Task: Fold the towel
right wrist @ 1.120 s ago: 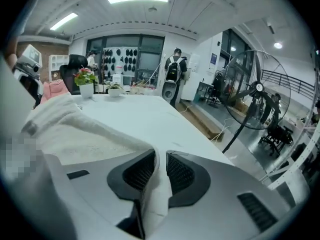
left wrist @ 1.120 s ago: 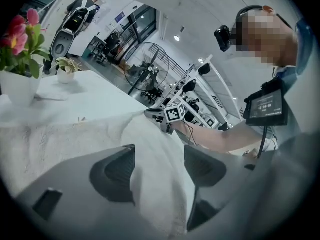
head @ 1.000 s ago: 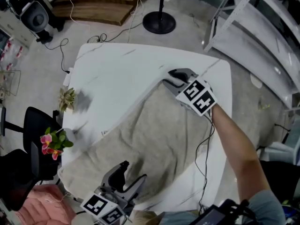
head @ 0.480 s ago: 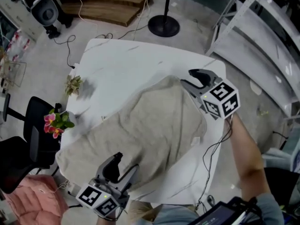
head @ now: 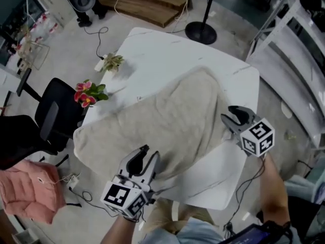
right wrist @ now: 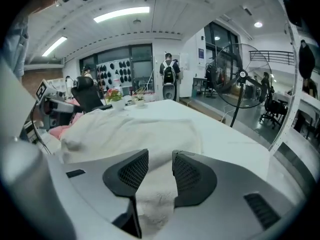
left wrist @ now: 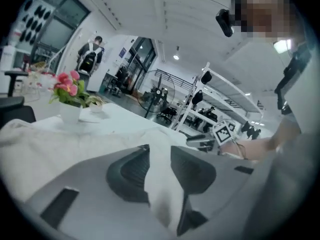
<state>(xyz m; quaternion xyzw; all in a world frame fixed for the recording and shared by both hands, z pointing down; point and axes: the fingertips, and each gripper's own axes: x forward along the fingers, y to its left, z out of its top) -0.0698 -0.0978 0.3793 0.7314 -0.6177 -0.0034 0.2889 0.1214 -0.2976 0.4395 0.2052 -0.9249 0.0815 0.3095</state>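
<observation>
The far half of the tabletop (head: 157, 50) is bare and open to a pass from above or from the far side. The towel (head: 167, 121) covers the middle and the near-left part, lying low. On the left edge stand a pot of pink flowers (head: 87, 93) and a small green plant (head: 111, 61), with a gap between them. The near-right corner is bare. A black chair (head: 53, 118) crowds the left side. A fan stand's round base (head: 201, 33) sits beyond the far corner. Metal shelving (head: 292, 44) runs along the right, with floor between.
</observation>
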